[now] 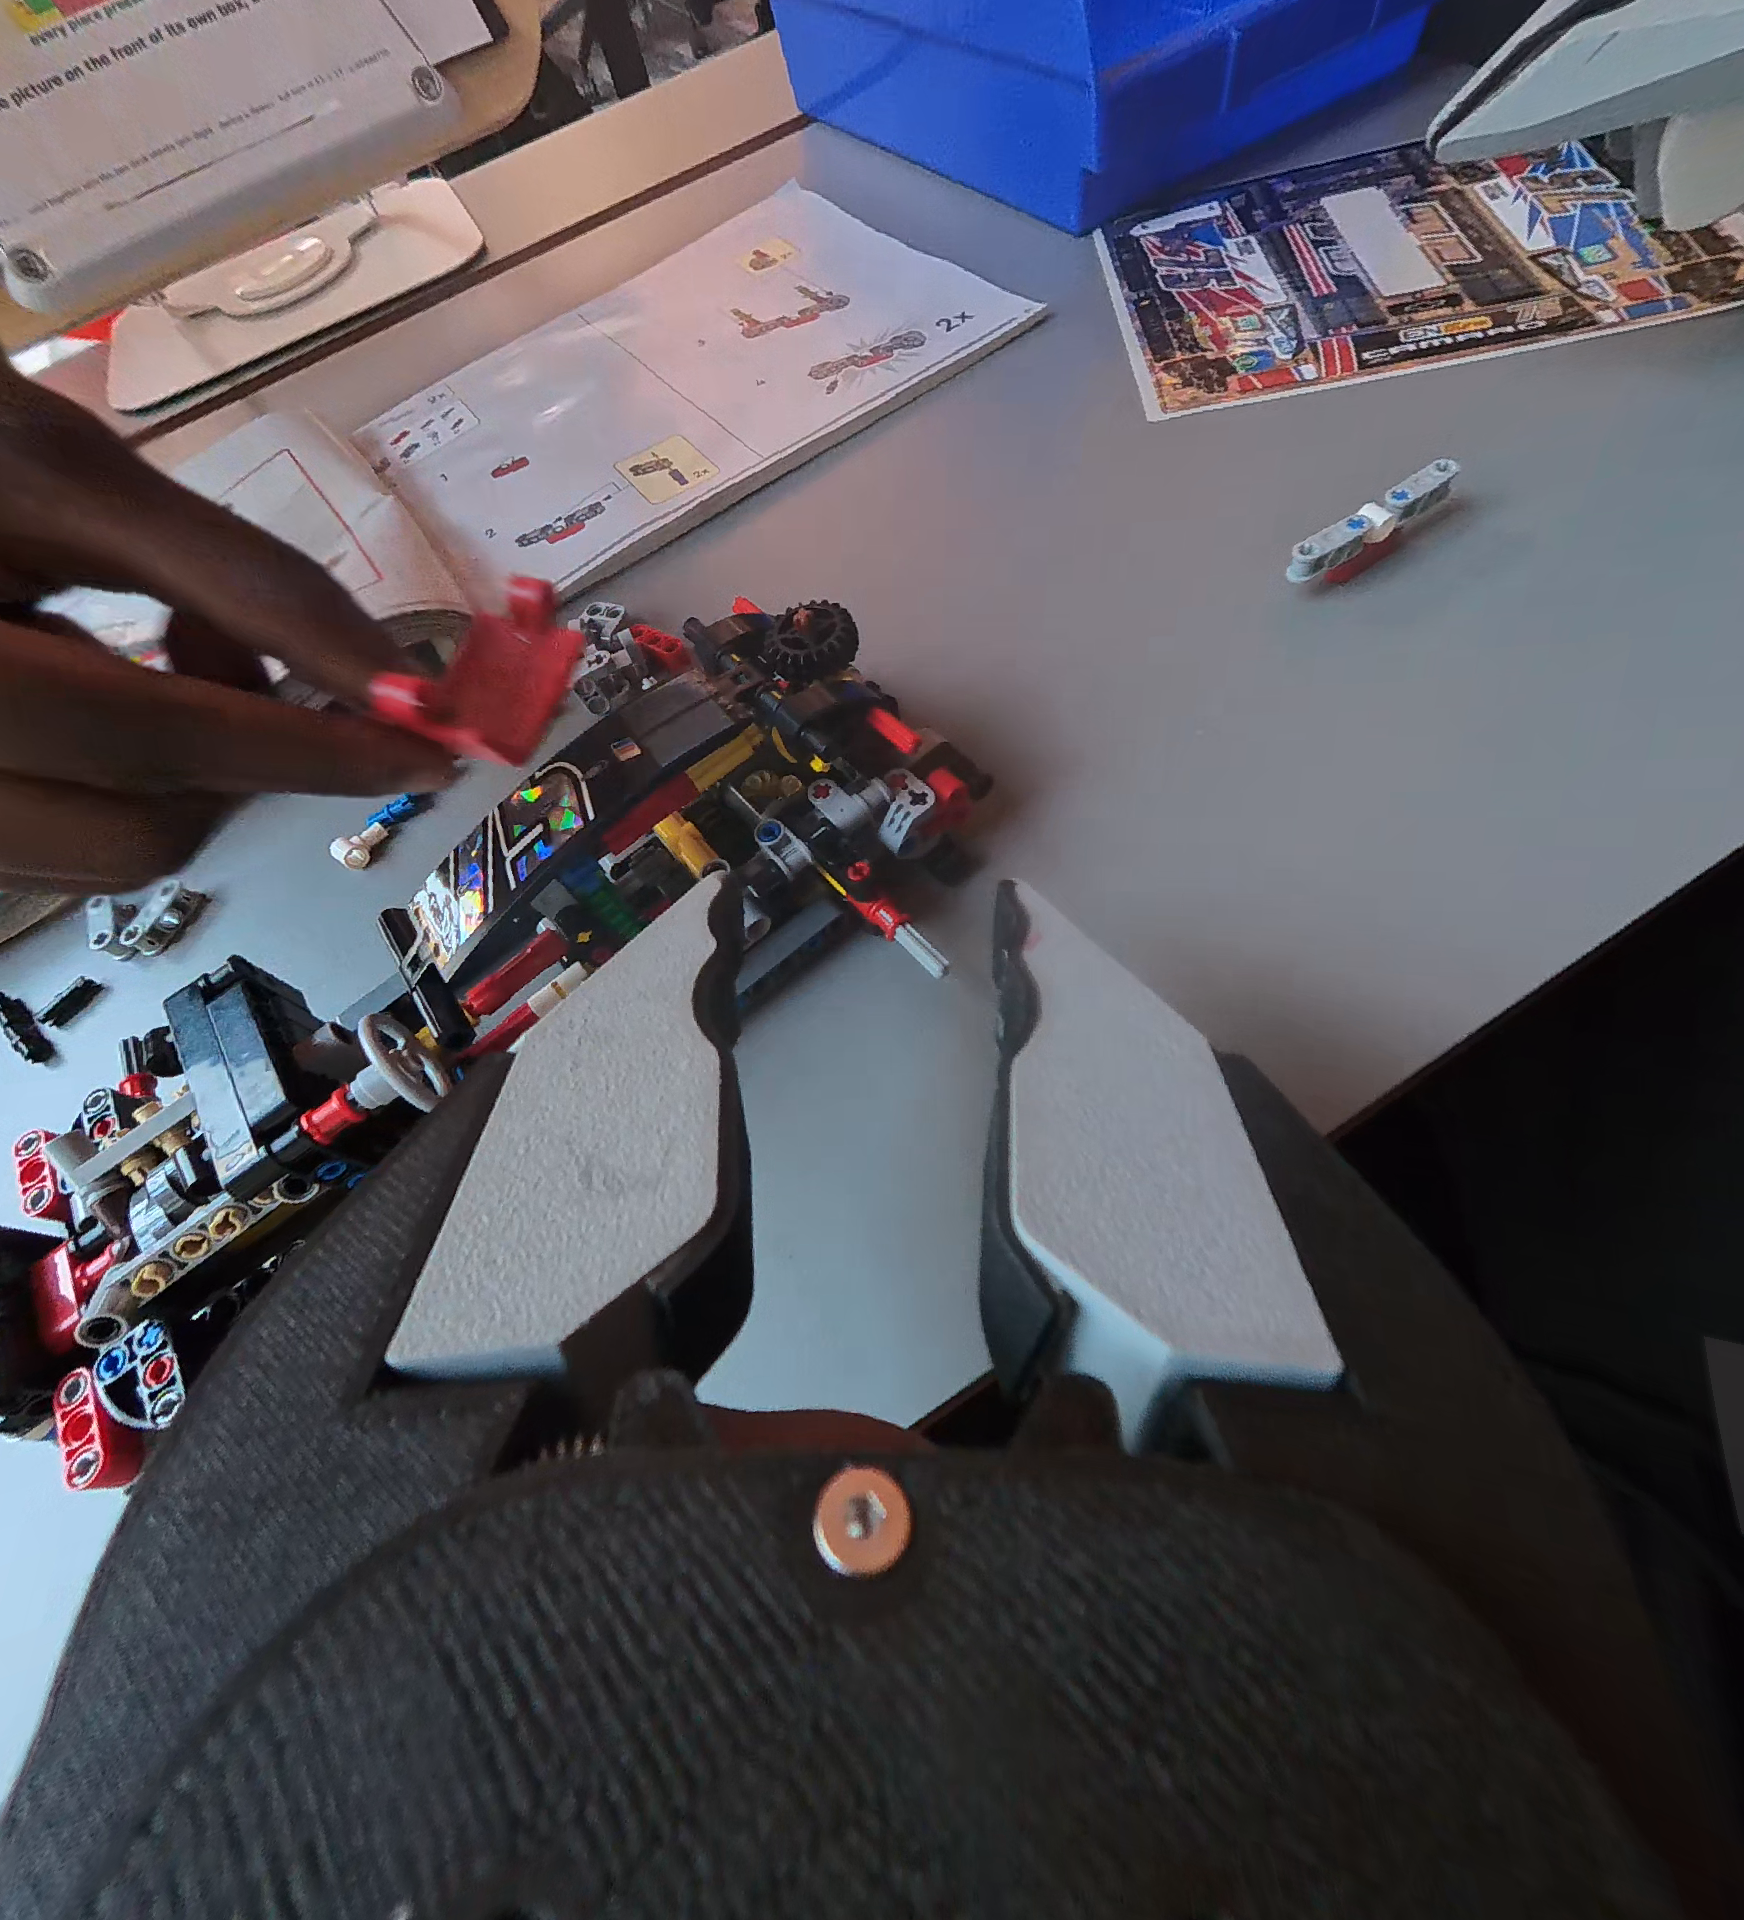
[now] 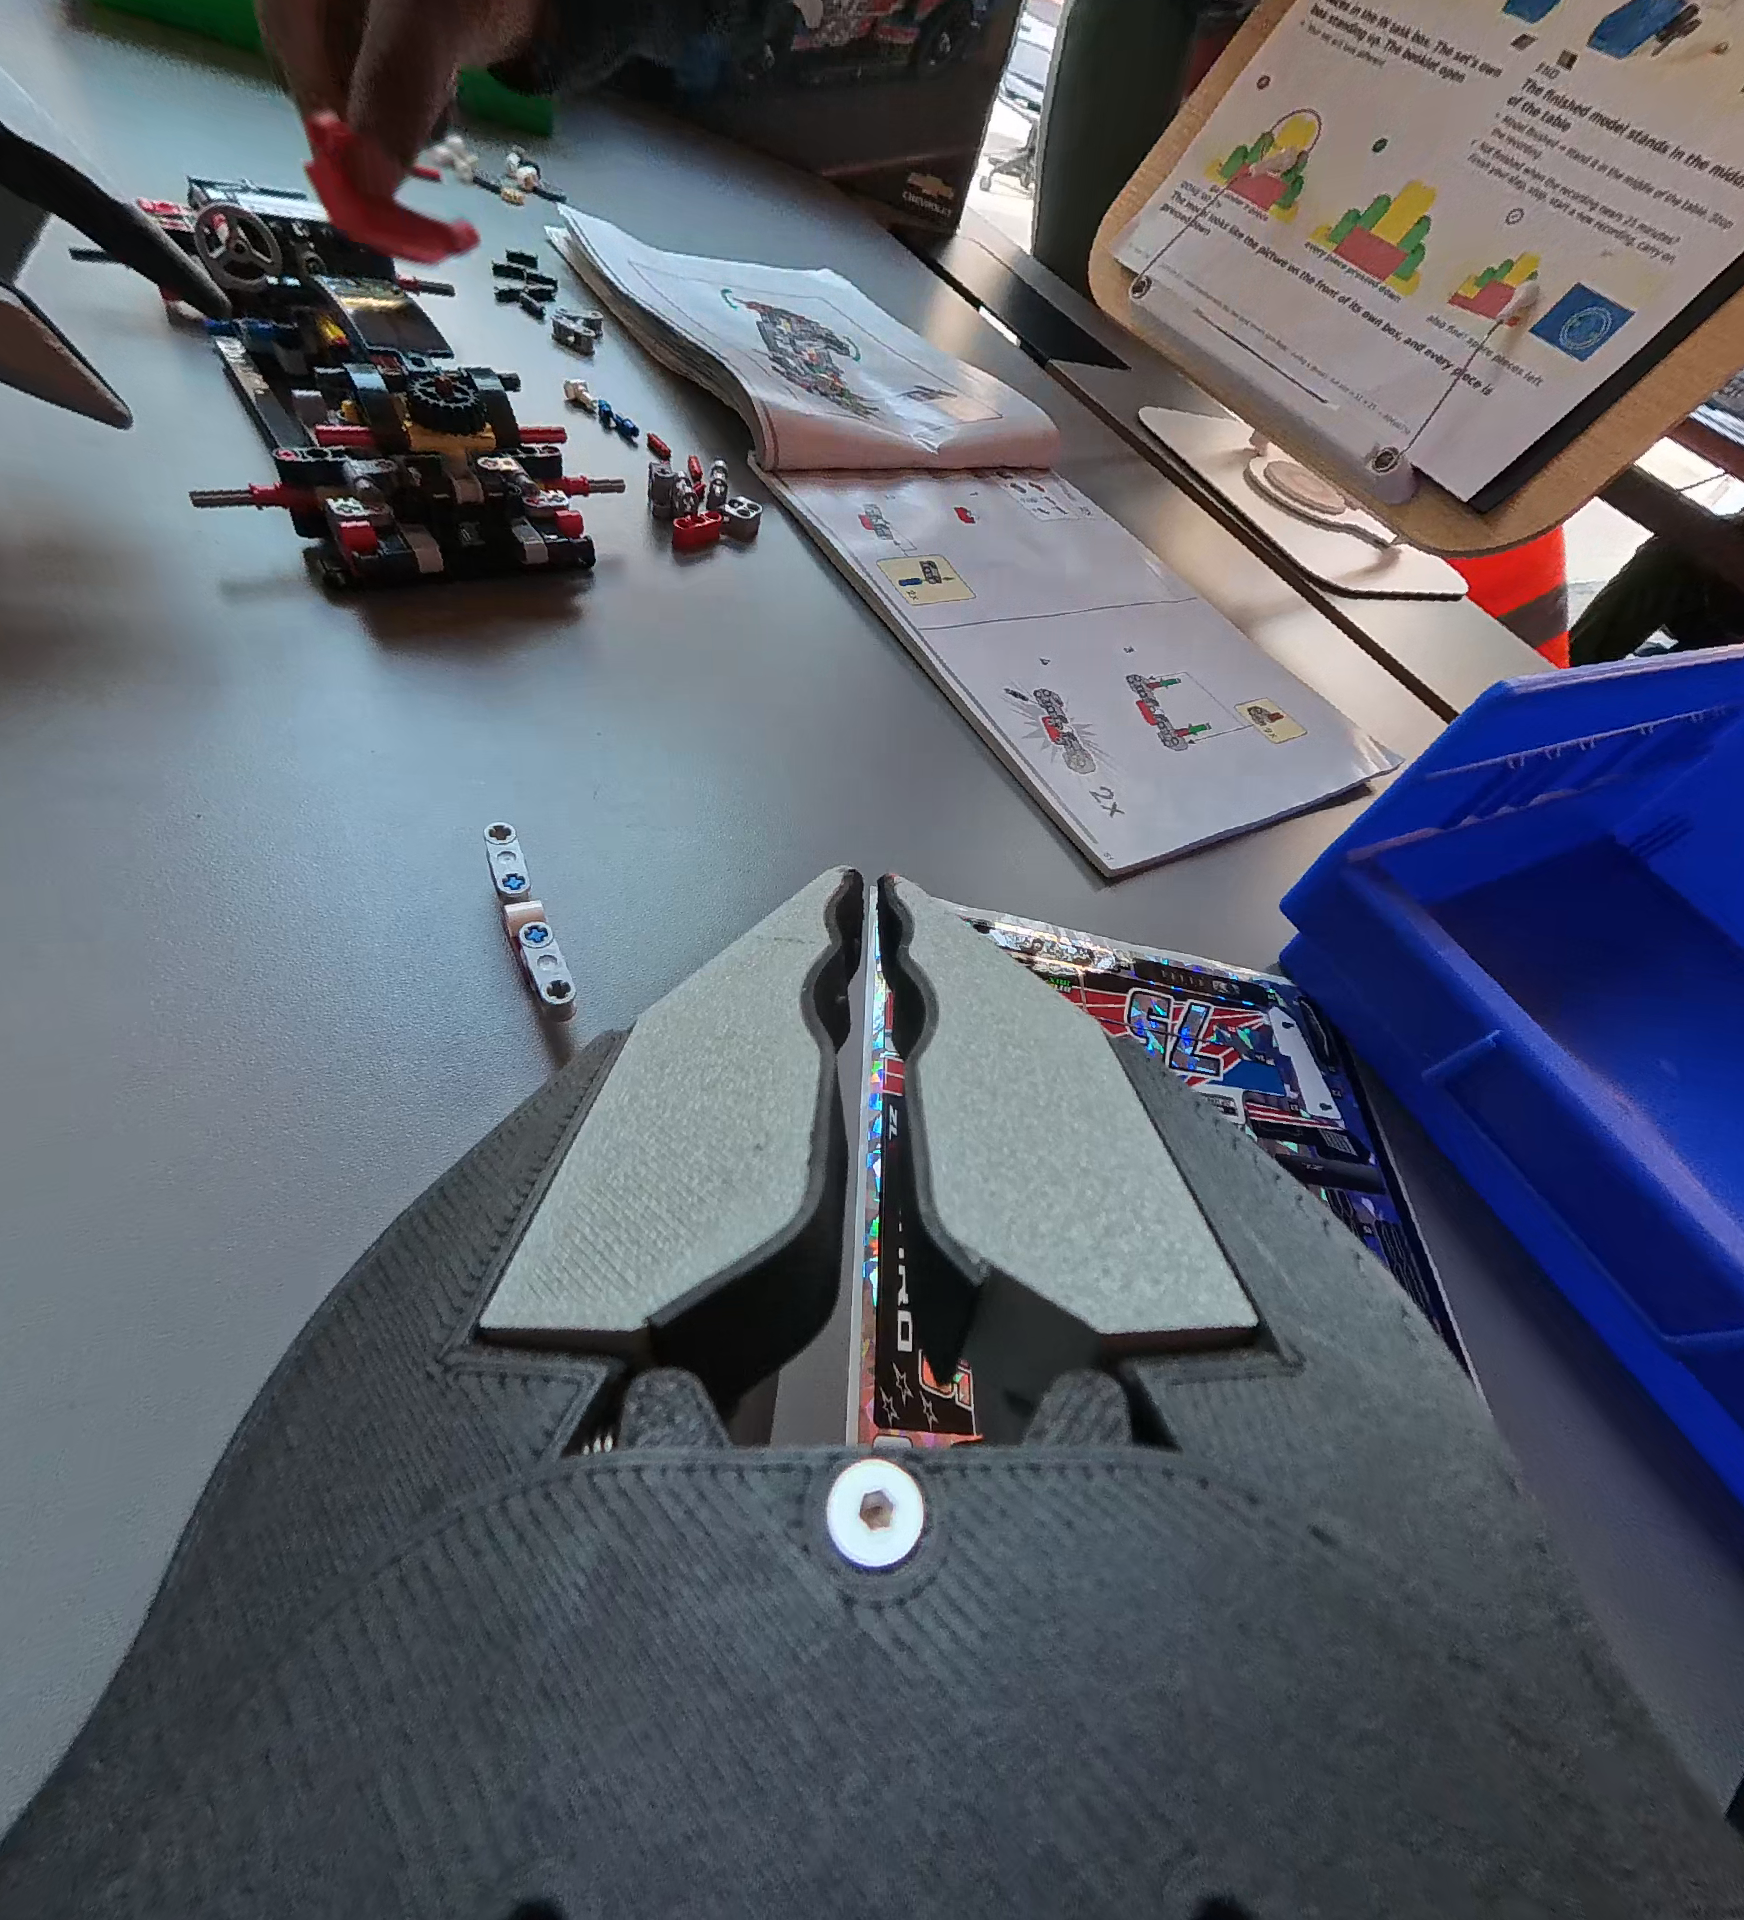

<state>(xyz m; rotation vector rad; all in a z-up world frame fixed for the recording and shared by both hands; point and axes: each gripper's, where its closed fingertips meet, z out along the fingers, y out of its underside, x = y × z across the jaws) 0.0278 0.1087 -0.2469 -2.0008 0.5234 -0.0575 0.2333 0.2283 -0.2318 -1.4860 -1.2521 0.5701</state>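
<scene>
1. Left gripper (image 1: 863, 904): jaws spread, nothing between them. It hovers just beside the near edge of the part-built brick car chassis (image 1: 702, 790) on the grey table (image 1: 1263, 727); a red-and-grey axle sticking out of the chassis points into the gap, with no pad contact visible.
2. Right gripper (image 2: 870, 883): clenched, tips all but meeting. It sits over the left edge of the holographic sticker sheet (image 2: 1211, 1039); a strip of the sheet shows in the slit between the fingers. Cannot tell whether it is pinched or just lying underneath.
3. Bare hand (image 1: 120, 675) holds a red panel piece (image 1: 504, 686) above the chassis, not attached.
4. Build state: chassis has gears, steering wheel and one stickered side panel on. No wheels or outer body visible.
5. Loose: grey two-beam sub-assembly with blue pins (image 1: 1372, 520) lying apart on the table, black pins (image 1: 6, 1023), small connectors (image 2: 702, 499).
6. Instruction booklet (image 1: 702, 353) open near the chassis; blue bin (image 2: 1574, 1039) beside the sticker sheet.
</scene>
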